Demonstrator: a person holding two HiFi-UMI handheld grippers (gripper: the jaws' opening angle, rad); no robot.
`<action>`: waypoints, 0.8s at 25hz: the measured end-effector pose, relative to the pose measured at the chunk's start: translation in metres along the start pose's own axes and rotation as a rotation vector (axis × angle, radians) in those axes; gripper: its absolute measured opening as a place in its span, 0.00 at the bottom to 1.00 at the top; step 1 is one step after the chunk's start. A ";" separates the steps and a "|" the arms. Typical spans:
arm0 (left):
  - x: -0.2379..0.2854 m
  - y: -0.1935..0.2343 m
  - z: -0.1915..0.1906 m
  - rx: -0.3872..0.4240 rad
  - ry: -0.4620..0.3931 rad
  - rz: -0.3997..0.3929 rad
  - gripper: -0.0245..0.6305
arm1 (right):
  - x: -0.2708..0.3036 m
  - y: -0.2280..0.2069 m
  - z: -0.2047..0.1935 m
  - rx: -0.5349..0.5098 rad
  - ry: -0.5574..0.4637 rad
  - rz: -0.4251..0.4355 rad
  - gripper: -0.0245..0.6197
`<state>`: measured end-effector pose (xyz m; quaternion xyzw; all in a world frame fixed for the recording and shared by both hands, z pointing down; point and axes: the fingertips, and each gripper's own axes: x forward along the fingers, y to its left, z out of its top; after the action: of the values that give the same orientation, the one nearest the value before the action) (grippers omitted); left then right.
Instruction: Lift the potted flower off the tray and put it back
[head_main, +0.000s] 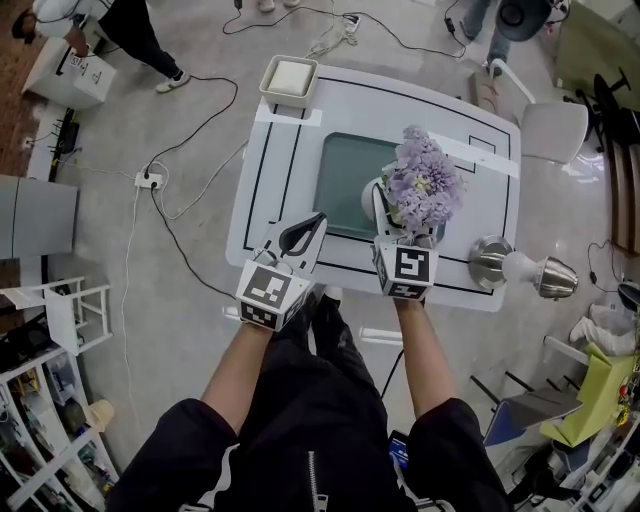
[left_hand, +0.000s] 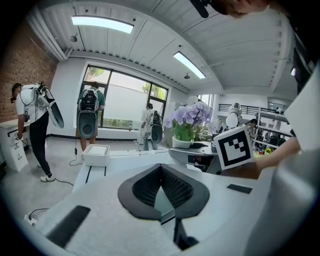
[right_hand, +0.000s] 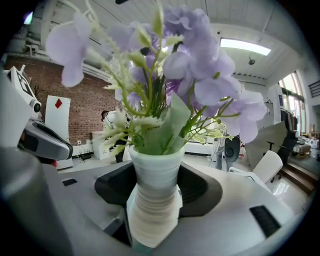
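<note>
The potted flower (head_main: 425, 185) has lilac blooms and a white ribbed pot (right_hand: 152, 200). My right gripper (head_main: 405, 228) is shut on that pot, its black pads (right_hand: 200, 187) against both sides, over the right front part of the teal tray (head_main: 345, 170). Whether the pot's base touches the tray is hidden. My left gripper (head_main: 320, 218) hovers by the tray's front left corner, shut with nothing in it. In the left gripper view its tips (left_hand: 161, 166) meet, and the flower (left_hand: 192, 117) and the right gripper's marker cube (left_hand: 234, 147) show to the right.
A white square box (head_main: 289, 78) sits on the table's far left corner. A metal lamp (head_main: 525, 268) lies at the table's right front edge. A white chair (head_main: 550, 125) stands beyond the right side. Cables (head_main: 180, 170) run across the floor at left.
</note>
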<state>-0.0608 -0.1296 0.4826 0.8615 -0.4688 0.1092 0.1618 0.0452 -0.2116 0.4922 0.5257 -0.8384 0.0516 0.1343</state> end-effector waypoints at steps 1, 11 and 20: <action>-0.001 0.002 -0.001 0.000 0.004 0.003 0.04 | 0.004 0.000 -0.001 -0.010 0.004 0.005 0.42; -0.008 0.028 -0.009 -0.008 0.034 0.038 0.04 | 0.054 -0.014 -0.001 -0.029 -0.024 -0.002 0.42; -0.009 0.046 -0.015 -0.023 0.048 0.053 0.04 | 0.072 -0.023 -0.006 -0.003 -0.025 -0.025 0.42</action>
<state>-0.1046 -0.1404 0.5011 0.8440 -0.4885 0.1287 0.1799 0.0372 -0.2834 0.5169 0.5365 -0.8335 0.0421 0.1255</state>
